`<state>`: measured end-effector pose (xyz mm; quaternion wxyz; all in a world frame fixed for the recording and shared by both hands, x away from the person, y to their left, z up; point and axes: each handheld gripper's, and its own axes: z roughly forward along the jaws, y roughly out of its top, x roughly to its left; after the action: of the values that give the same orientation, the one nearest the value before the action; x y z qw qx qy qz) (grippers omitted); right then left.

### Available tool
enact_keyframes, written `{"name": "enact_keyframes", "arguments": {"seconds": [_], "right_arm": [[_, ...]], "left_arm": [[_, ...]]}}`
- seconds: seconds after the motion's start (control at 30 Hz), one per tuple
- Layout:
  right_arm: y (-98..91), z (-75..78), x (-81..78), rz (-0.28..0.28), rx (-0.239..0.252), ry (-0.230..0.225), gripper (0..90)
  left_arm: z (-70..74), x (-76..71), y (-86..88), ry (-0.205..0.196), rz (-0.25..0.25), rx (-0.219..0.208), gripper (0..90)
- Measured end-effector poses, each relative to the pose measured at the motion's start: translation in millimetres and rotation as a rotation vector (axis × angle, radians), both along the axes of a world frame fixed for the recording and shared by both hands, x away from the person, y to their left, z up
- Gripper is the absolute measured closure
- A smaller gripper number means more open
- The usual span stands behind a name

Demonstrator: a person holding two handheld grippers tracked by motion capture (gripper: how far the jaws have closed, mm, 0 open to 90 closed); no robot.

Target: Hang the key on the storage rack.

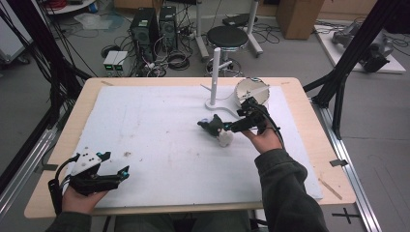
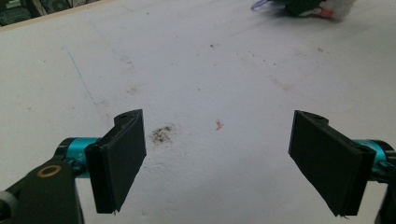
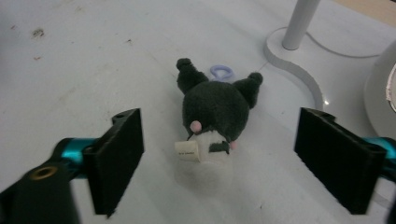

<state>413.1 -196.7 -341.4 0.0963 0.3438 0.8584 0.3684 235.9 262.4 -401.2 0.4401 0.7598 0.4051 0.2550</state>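
Note:
A small plush toy (image 3: 215,112) with a black head, two ears, a white body and a pale purple loop lies on the white mat (image 3: 70,70); in the high view the toy (image 1: 216,128) sits right of the mat's middle. My right gripper (image 3: 219,158) stands open just behind it, jaws wide on either side, not touching. In the high view the right gripper (image 1: 227,126) reaches it from the right. My left gripper (image 2: 217,158) is open over bare, stained mat, and the left gripper (image 1: 118,166) rests near the front left corner.
A white stand with an upright post (image 1: 215,72) and a curved base (image 3: 294,65) is just beyond the toy. A white round container (image 1: 251,92) sits to its right. The wooden table edge (image 1: 309,111) borders the mat.

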Motion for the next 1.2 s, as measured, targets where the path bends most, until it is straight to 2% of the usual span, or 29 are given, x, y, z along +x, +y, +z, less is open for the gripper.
{"name": "enact_keyframes", "arguments": {"seconds": [0.4,0.67,0.77,1.07,1.2], "right_arm": [[12.8,-15.0,12.9,-0.022,-0.017,0.036,16.8],[21.9,-24.6,18.1,-0.026,-0.038,0.050,19.3],[24.2,-30.6,19.5,-0.031,-0.034,0.072,21.8],[33.6,-41.2,23.1,-0.007,-0.097,0.087,25.7],[34.8,-43.8,24.0,-0.009,-0.110,0.109,28.1]], "left_arm": [[0.0,0.4,0.9,0.001,0.001,0.003,19.2],[0.1,0.4,0.5,0.001,0.002,0.005,19.2],[0.0,0.3,0.5,0.000,0.002,0.003,19.3],[0.1,0.0,1.4,-0.001,0.006,-0.002,19.2],[0.1,0.3,1.5,0.000,0.004,0.000,19.3]]}}
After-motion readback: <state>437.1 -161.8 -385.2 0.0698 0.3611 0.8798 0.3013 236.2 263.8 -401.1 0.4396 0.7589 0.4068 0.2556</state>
